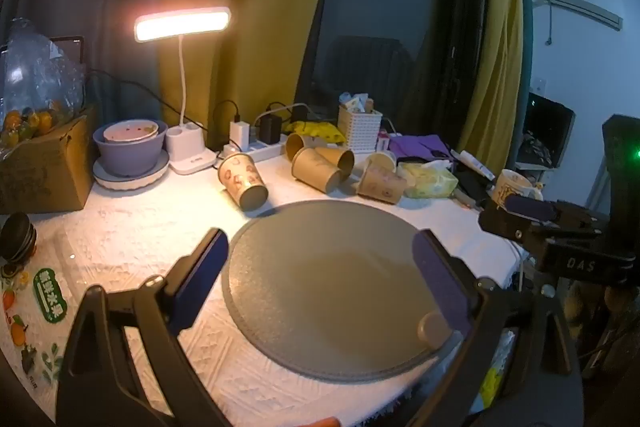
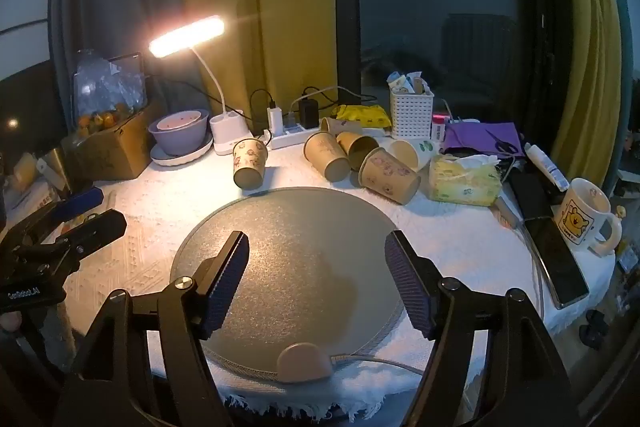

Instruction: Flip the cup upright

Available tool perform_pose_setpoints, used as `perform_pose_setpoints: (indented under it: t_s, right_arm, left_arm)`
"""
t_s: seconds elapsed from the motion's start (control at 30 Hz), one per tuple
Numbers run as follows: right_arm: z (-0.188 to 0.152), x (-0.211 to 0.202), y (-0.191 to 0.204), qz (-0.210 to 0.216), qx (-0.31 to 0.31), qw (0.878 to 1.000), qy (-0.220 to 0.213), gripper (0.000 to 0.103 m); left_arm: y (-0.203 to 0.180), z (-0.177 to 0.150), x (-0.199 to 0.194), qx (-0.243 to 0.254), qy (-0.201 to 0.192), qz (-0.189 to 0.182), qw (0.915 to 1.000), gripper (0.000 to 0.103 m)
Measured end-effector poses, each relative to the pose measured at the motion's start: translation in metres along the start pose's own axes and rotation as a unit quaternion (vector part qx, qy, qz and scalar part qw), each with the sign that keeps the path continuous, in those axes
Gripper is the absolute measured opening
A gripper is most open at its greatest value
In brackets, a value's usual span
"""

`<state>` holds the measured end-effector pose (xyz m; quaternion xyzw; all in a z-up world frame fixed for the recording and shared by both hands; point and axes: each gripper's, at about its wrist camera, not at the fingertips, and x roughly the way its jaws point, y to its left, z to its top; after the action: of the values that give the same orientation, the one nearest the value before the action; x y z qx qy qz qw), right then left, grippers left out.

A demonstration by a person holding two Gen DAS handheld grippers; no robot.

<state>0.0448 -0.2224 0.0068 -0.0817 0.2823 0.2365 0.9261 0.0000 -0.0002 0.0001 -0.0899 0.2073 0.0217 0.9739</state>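
The white textured tablecloth (image 2: 152, 203) carries a round grey mat (image 2: 288, 227), bare of cups, lying under both tools. Beyond its far edge lie the overturned brown paper cups: a cluster of several (image 2: 360, 159) to the right, and one printed paper cup (image 2: 249, 163) apart on the left, near the white desk lamp (image 2: 224, 131), tipped with its base toward you. Your left gripper (image 1: 320, 279) and right gripper (image 2: 316, 275) both hover above the mat with jaws apart, holding nothing. Choose the lone cup, since the clustered ones touch and would likely roll. Approach it across the side wall, close gently, as thin paper probably crushes, then rotate the rim upward and set it on the mat.
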Motion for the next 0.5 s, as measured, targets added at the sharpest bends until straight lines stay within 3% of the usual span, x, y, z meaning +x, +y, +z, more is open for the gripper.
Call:
perform_pose_setpoints:
  t_s: [0.5]
  right_arm:
    - [-0.0007,-0.0017,-0.0014,0.000,0.001,1.000,0.001,0.074]
  left_arm:
    - [-0.0001,0.0000,0.0001,0.000,0.000,0.000,1.0000,0.094]
